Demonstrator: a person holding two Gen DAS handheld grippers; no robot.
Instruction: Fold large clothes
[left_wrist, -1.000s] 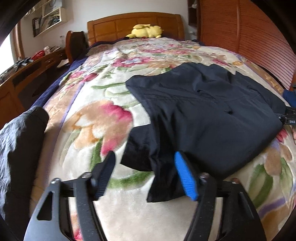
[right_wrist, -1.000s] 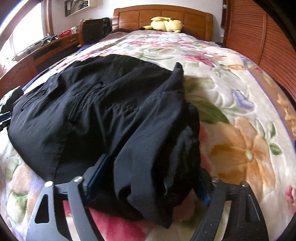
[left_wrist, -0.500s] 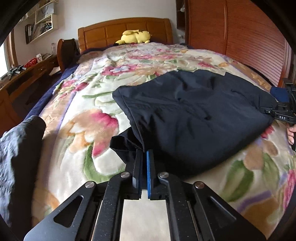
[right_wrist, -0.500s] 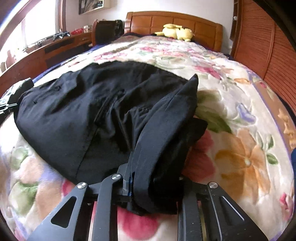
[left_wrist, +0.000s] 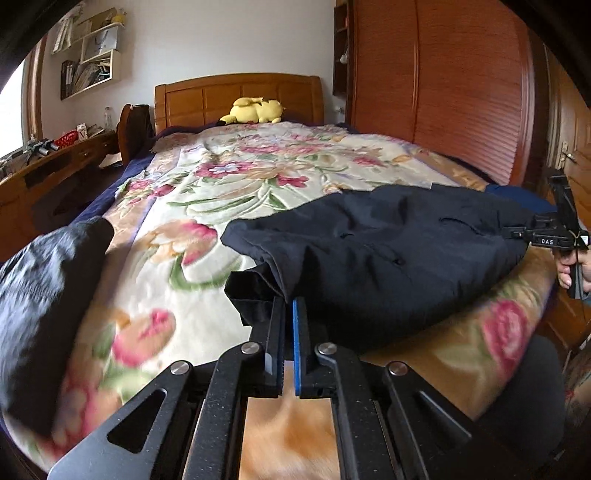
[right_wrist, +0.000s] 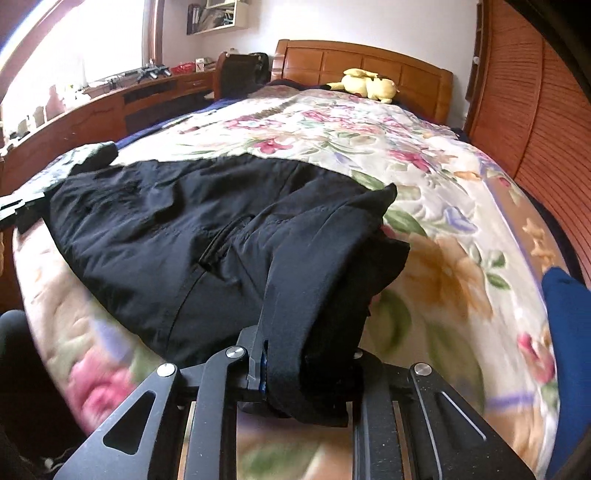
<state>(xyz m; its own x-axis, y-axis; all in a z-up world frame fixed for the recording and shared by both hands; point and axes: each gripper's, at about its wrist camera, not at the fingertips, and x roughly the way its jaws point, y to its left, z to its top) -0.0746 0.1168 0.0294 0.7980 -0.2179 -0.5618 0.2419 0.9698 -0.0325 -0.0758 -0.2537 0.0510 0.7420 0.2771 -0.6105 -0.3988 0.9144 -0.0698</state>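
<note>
A dark navy garment (left_wrist: 388, 258) lies spread across the near end of a bed covered by a floral blanket (left_wrist: 207, 229). The left gripper (left_wrist: 289, 306) has its jaws pressed together on a folded corner of the garment, at its near left edge. The right gripper (right_wrist: 295, 354) is clamped around a thick rolled bunch of the same garment at its opposite edge; only 1 of its fingers (right_wrist: 264, 317) shows, the other is hidden under the cloth. In the left view the right gripper appears at the far right, held by a hand (left_wrist: 574, 264). A second dark garment (left_wrist: 44, 295) sits on the blanket's left edge. A yellow plush toy (left_wrist: 255, 110) rests against the wooden headboard (left_wrist: 207, 99).
</note>
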